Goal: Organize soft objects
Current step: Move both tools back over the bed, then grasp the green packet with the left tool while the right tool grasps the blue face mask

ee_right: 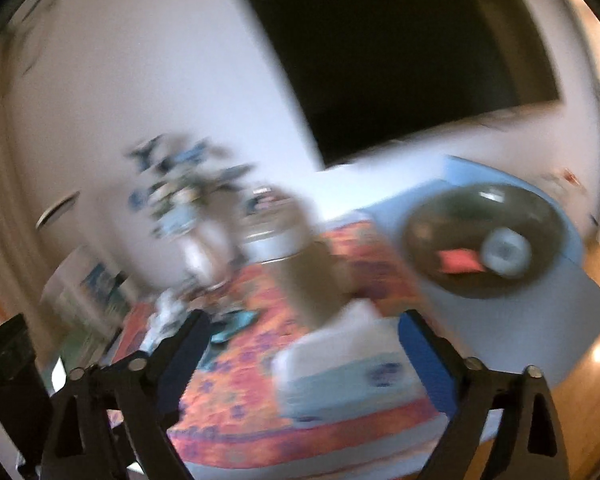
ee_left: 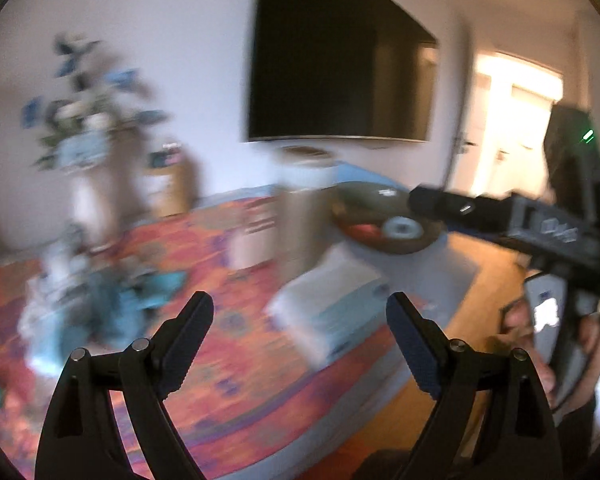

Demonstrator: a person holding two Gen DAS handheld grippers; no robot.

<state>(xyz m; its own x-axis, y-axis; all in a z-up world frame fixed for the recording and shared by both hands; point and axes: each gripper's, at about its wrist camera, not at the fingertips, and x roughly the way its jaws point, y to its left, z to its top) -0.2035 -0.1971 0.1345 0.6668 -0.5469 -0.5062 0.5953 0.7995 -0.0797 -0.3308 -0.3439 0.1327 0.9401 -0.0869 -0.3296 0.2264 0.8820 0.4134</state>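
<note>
While both the left gripper (ee_left: 300, 344) and right gripper (ee_right: 304, 360) gape empty, pinch that crumpled teal cloth (ee_left: 100, 304) mid-heap — it looks limp, light and droopy.

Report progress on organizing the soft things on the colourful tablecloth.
Done: the pale folded cloth stack lies squared on the orange patterned tablecloth, as far as the blur shows. In hand: nothing; the left gripper and right gripper are both open and empty. Left: the crumpled blue and white cloth heap looks unsorted at the table's left.
</note>
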